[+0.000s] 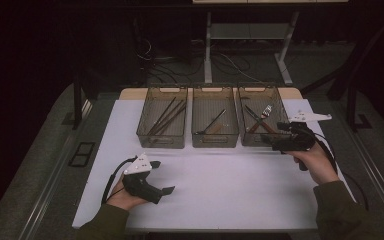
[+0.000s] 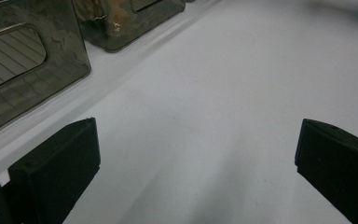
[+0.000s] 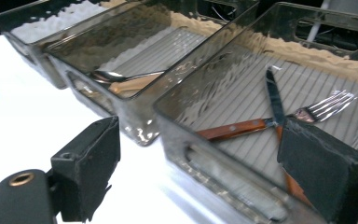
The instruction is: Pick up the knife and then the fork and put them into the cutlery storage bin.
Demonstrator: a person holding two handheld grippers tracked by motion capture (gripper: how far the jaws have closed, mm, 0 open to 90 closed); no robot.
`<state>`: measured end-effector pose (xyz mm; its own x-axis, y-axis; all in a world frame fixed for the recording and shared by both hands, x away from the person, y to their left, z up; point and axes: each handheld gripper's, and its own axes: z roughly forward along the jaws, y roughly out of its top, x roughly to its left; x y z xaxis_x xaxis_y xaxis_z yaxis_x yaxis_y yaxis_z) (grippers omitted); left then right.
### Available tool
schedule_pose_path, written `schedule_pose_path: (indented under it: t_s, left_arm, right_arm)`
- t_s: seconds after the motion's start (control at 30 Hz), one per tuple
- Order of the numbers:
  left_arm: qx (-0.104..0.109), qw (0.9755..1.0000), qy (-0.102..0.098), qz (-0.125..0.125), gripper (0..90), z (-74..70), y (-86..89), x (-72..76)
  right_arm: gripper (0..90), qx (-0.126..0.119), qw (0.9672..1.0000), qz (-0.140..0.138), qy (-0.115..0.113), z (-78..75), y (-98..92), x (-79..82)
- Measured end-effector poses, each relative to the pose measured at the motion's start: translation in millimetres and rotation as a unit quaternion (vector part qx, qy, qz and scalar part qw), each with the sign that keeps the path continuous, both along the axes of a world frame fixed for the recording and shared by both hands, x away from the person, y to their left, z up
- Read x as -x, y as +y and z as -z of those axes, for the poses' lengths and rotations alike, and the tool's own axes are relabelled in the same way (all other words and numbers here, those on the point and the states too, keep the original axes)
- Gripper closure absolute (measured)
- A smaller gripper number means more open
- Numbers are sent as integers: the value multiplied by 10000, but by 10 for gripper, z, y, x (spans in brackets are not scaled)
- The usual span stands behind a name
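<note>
Your right gripper [image 1: 280, 135] hovers with jaws spread and empty at the near edge of the right-hand bin [image 1: 263, 90], far closer to it than your left gripper [image 1: 162, 177], which rests open on the table [image 1: 220, 185] at about 8 o'clock. Inside the bin, toward 11 o'clock from the right gripper, a wooden-handled fork [image 3: 279, 122] and knife [image 3: 277, 116] lie crossed, their long axes diagonal.

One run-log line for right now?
left gripper: open, empty | right gripper: open, empty, by right bin | bin holds fork, knife
</note>
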<state>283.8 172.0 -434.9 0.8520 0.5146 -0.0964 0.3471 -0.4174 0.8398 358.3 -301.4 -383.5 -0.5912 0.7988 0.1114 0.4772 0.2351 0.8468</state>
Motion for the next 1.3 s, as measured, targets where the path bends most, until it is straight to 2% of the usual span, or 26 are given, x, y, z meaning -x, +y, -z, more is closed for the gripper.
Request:
schedule_pose_path:
  t_s: [0.27, 0.7, 1.03, 1.3]
  left_arm:
    - [-10, 10000, 8, -3, 0, 0, 0, 4]
    - [-11, 10000, 35, 54, 0, 9, -14, 5]
    - [15, 10000, 29, 67, 0, 0, -18, 16]
    - [-31, 10000, 19, 90, 0, -4, -5, 13]
  right_arm:
    - [121, 30, 9998, -76, -154, 112, 66, 254]
    - [121, -101, 9993, -319, -163, 330, 99, 614]
    - [121, -62, 9989, -469, -43, 485, 118, 861]
    - [121, 63, 9986, -517, 25, 565, 84, 956]
